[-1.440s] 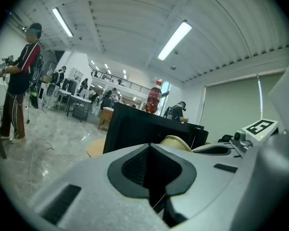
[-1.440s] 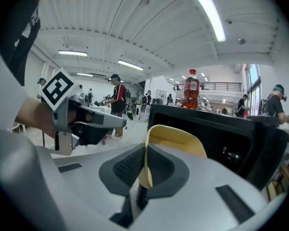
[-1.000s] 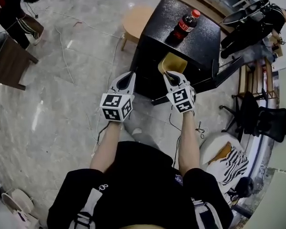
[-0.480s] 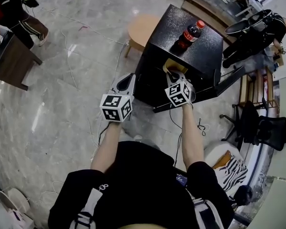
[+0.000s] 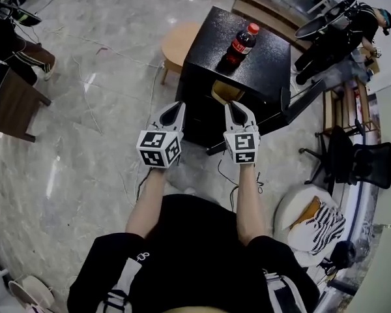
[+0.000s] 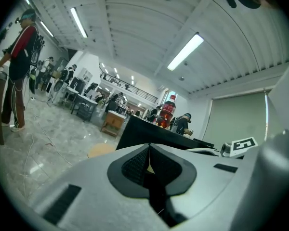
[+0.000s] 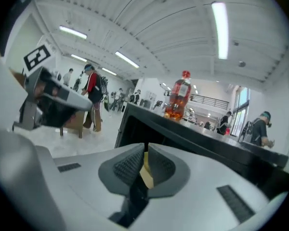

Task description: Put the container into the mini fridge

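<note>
The black mini fridge (image 5: 260,57) stands on the floor with its door (image 5: 303,100) swung open to the right. The yellowish container (image 5: 223,91) sits in its opening, half hidden under the fridge top. My right gripper (image 5: 233,104) is at the container's near rim. Its jaws are opening, and a strip of yellow container (image 7: 145,172) still shows in the narrow gap between them. My left gripper (image 5: 176,105) hangs shut and holds nothing in front of the fridge's left part. A cola bottle (image 5: 238,44) stands on the fridge top.
A round wooden stool (image 5: 177,41) stands left of the fridge and a brown table (image 5: 13,96) at far left. An office chair (image 5: 365,162) and a round seat with a striped cloth (image 5: 313,220) are to the right. Cables lie on the floor. People stand around the edges.
The container has gone further into the fridge, so less of it shows. The right gripper went in with it. The left gripper has kept its place.
</note>
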A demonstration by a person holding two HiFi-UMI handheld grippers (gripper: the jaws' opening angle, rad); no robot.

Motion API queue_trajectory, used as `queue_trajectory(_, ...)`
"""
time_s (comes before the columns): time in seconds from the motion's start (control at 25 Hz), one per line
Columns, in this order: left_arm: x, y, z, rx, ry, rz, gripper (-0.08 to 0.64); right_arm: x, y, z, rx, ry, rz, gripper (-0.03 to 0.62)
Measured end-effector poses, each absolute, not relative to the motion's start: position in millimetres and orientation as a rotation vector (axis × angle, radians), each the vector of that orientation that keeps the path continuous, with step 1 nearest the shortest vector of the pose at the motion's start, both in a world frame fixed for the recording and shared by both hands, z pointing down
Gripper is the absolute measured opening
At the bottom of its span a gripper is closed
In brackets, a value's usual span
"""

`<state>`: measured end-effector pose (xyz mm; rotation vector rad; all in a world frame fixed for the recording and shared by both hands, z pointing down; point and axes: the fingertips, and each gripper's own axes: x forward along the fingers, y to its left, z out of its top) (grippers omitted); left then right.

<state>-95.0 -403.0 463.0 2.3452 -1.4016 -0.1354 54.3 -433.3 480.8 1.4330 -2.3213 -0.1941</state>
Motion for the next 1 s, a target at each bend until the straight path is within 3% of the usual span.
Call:
queue_trajectory(0.44, -32, -401, 419, 2.539, -1.412, -0.095, 0.011, 132, -384, 406, 1.950, -2.656, 0.299, 0.012)
queue_trajectory(1.0, -4, -360, 394, 2.647, -1.445, -0.046, 0.011, 135, -353, 400, 1.894, -2.622, 0.210, 0.011)
